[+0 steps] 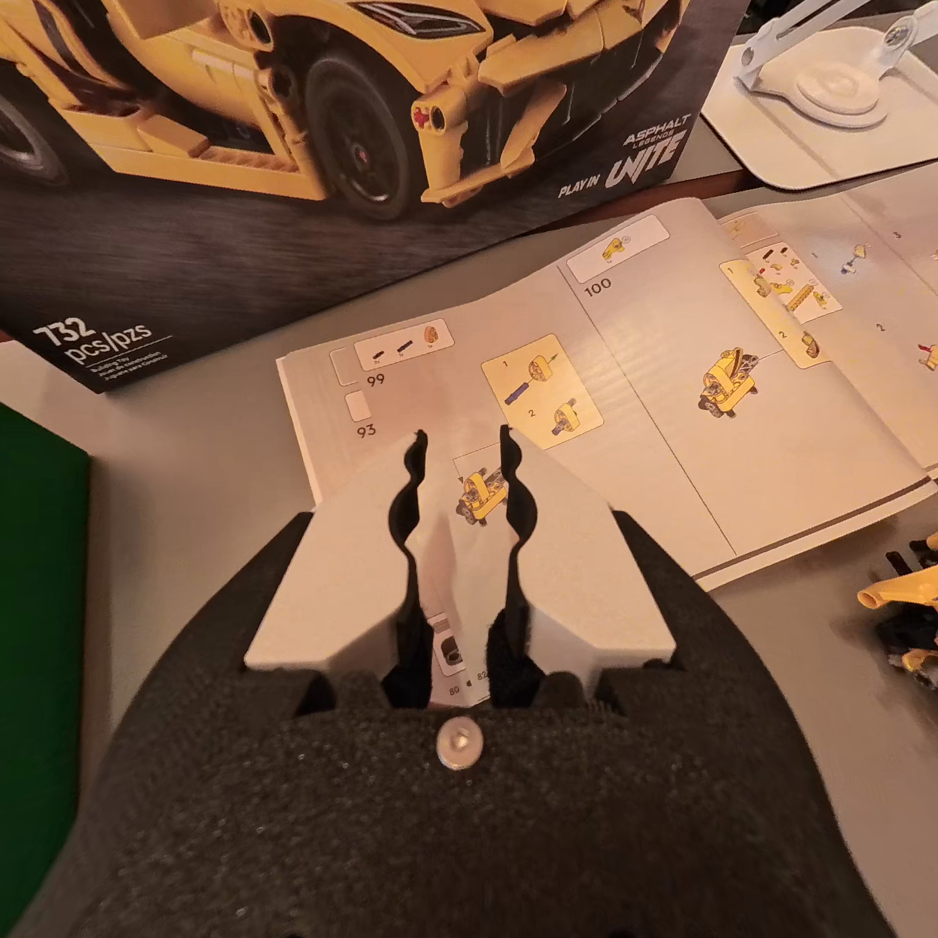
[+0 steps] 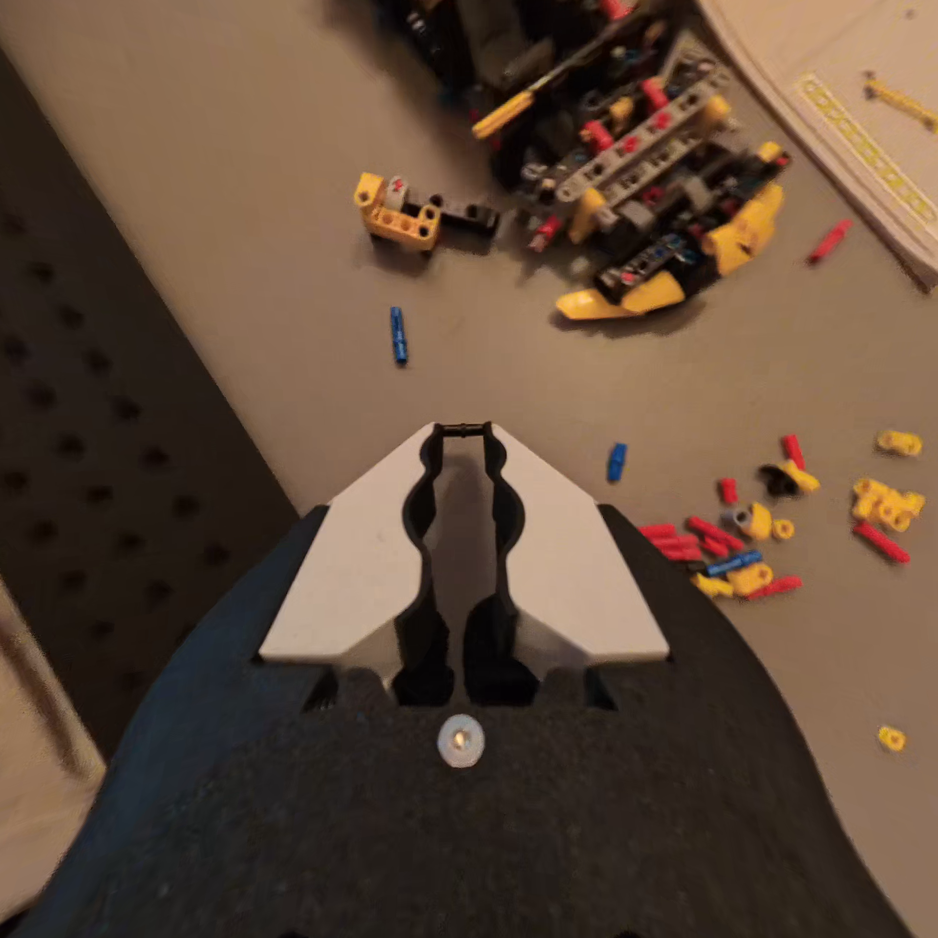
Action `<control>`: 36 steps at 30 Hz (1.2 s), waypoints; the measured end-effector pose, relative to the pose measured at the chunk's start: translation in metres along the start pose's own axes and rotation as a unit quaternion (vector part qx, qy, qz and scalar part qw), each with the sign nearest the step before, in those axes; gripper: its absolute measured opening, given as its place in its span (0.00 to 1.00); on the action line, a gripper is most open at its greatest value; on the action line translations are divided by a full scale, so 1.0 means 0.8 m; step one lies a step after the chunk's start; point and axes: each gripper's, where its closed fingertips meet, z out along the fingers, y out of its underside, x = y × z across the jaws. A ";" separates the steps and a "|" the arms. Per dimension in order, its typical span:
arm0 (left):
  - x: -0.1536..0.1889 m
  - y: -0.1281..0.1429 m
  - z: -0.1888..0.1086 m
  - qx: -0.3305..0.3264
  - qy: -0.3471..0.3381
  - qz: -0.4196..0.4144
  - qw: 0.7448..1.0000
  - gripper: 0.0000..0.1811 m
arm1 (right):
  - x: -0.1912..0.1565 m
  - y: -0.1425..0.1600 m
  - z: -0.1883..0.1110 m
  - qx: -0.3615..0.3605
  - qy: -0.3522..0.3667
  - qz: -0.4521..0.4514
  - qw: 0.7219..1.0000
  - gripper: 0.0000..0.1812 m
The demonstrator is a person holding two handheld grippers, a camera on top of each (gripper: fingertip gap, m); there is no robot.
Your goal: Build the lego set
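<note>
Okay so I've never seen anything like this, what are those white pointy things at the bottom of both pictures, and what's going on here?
Those are two hand-held grippers; a person holds one in each hand. Each has a camera looking along its two white fingers.

The left wrist view shows the left gripper, open and empty, above an open instruction booklet. Behind it lies the set's box picturing a yellow car.

The right wrist view shows the right gripper pinching a small thin black pin between its tips. On the table beyond lie the half-built car, a small yellow sub-assembly, a loose blue pin and a scatter of red, yellow and blue parts.
</note>
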 end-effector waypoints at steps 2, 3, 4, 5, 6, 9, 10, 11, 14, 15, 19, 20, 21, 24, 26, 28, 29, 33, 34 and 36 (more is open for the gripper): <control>0.001 0.000 0.000 -0.001 0.001 0.001 1.000 0.16 | -0.008 -0.007 0.012 0.008 0.015 -0.027 0.999 0.08; 0.001 0.000 0.000 -0.001 0.001 0.001 1.000 0.16 | -0.012 -0.012 0.017 0.024 0.012 -0.023 0.999 0.08; 0.001 0.000 0.000 -0.001 0.001 0.002 1.000 0.16 | -0.018 -0.013 0.023 0.030 0.001 -0.014 0.999 0.08; 0.002 0.000 0.001 -0.001 0.001 0.003 1.000 0.16 | -0.020 -0.010 0.028 0.022 -0.003 -0.007 1.000 0.08; 0.003 0.000 0.001 -0.001 0.002 0.003 1.000 0.16 | -0.020 -0.007 0.030 0.019 0.001 -0.008 1.000 0.08; 0.005 0.000 0.002 -0.002 0.004 0.005 1.000 0.16 | -0.015 -0.004 0.025 0.020 0.020 -0.005 1.000 0.13; 0.006 0.000 0.002 -0.003 0.004 0.006 1.000 0.16 | -0.015 -0.003 0.017 0.023 0.019 0.002 1.000 0.17; 0.007 0.000 0.002 -0.004 0.004 0.007 1.000 0.16 | -0.011 0.002 0.004 0.023 0.025 0.012 0.999 0.17; 0.007 0.002 0.003 -0.006 0.003 0.009 1.000 0.16 | 0.027 0.041 -0.046 0.019 0.086 0.048 0.995 0.13; 0.007 0.002 0.004 -0.007 0.003 0.009 1.000 0.16 | 0.040 0.060 -0.061 0.012 0.104 0.067 0.992 0.11; 0.008 0.003 0.004 -0.010 0.002 0.012 1.000 0.16 | 0.070 0.118 -0.087 -0.021 0.139 0.112 0.984 0.10; 0.008 0.003 0.004 -0.009 0.002 0.013 1.000 0.16 | 0.072 0.122 -0.085 -0.021 0.135 0.117 0.984 0.10; 0.009 0.002 0.004 -0.008 0.002 0.014 1.000 0.16 | 0.072 0.124 -0.081 -0.021 0.132 0.121 0.984 0.10; 0.007 0.002 0.003 -0.008 0.000 0.014 1.000 0.16 | 0.070 0.125 -0.069 -0.022 0.125 0.111 0.986 0.08; 0.005 0.002 0.003 -0.007 0.001 0.009 1.000 0.16 | 0.069 0.122 -0.068 -0.026 0.132 0.097 0.986 0.03; 0.004 0.002 0.003 -0.005 0.002 0.004 1.000 0.16 | 0.066 0.116 -0.071 -0.039 0.144 0.074 0.986 0.03; 0.003 0.001 0.002 -0.004 0.001 0.003 1.000 0.16 | 0.060 0.102 -0.072 -0.023 0.138 0.071 0.988 0.03; 0.001 0.000 0.001 -0.001 -0.004 0.006 1.000 0.16 | 0.018 0.034 -0.047 0.037 0.057 0.079 0.995 0.03; 0.001 0.001 0.002 -0.003 -0.005 0.006 1.000 0.16 | 0.011 0.021 -0.038 0.041 0.052 0.068 0.995 0.03; -0.001 0.004 0.003 -0.007 -0.005 0.004 1.000 0.16 | 0.002 0.002 -0.018 0.046 0.048 0.049 0.997 0.03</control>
